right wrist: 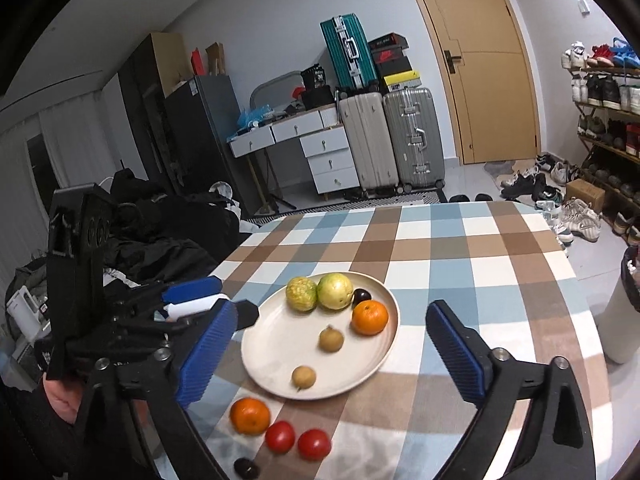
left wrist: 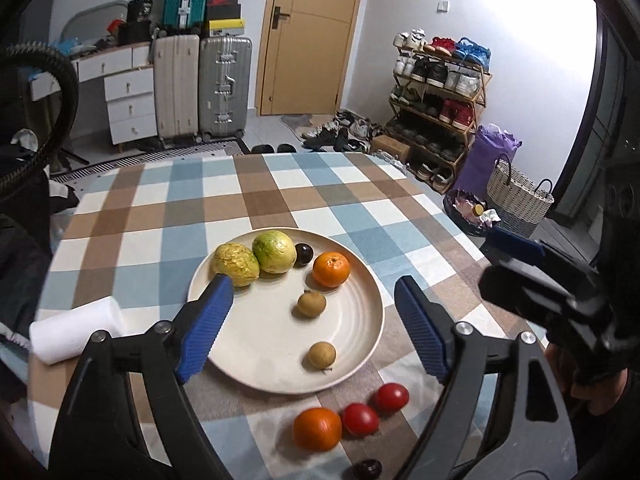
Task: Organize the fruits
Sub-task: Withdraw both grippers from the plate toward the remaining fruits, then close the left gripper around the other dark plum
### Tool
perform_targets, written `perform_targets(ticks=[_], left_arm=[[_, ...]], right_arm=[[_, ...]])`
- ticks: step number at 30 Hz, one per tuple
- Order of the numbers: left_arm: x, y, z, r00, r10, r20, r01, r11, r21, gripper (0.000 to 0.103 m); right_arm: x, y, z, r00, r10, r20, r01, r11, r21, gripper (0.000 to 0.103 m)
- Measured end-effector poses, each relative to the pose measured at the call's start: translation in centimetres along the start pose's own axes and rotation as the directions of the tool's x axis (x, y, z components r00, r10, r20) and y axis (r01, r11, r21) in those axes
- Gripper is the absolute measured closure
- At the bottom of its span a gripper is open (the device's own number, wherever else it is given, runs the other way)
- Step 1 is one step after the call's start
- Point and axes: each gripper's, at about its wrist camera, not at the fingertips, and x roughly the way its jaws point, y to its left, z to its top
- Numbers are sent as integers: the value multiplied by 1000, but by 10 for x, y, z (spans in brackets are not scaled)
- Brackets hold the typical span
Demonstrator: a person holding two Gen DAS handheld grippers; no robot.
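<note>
On the checked worktop (left wrist: 280,184) sits a cream plate (left wrist: 360,320) holding two green-yellow fruits (left wrist: 274,251) side by side, a dark plum (left wrist: 303,255) touching the right one, an orange (left wrist: 331,269) near the far-right rim, and two small brown fruits (left wrist: 311,303) toward the middle and near edge. Off the plate, on the near side, lie a second orange (left wrist: 317,429), two red tomatoes (left wrist: 360,419) just beside it, and another dark plum (left wrist: 367,471) at the worktop's edge. The left gripper (left wrist: 314,294) hovers over the plate with jaws wide apart, empty; the right gripper (right wrist: 330,328) likewise hangs open above the plate, holding nothing. A white roll (left wrist: 76,332) lies left of the plate.
</note>
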Motion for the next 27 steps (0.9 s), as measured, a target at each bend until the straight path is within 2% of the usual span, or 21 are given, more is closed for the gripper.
perform_targets(ticks=[5,8,18,27], left_arm=[[-32,-9,-10,999,28,30,-28,1000,12,12],[-49,-15,-17,998,49,48,-49,999,14,1],[-77,-22,-48,996,76,42,-76,997,-12,1],[-66,-24,-92,996,77,-49,-78,997,-25,1]], right_arm=[[-22,11,-11,1000,-9,15,9,1000,-3,2],[-33,17,-18,1000,-16,20,16,1000,-5,1],[-56,28,-47,999,-34,31,34,999,5,0],[-66,23,-76,996,-82,34,81,996,33,0]])
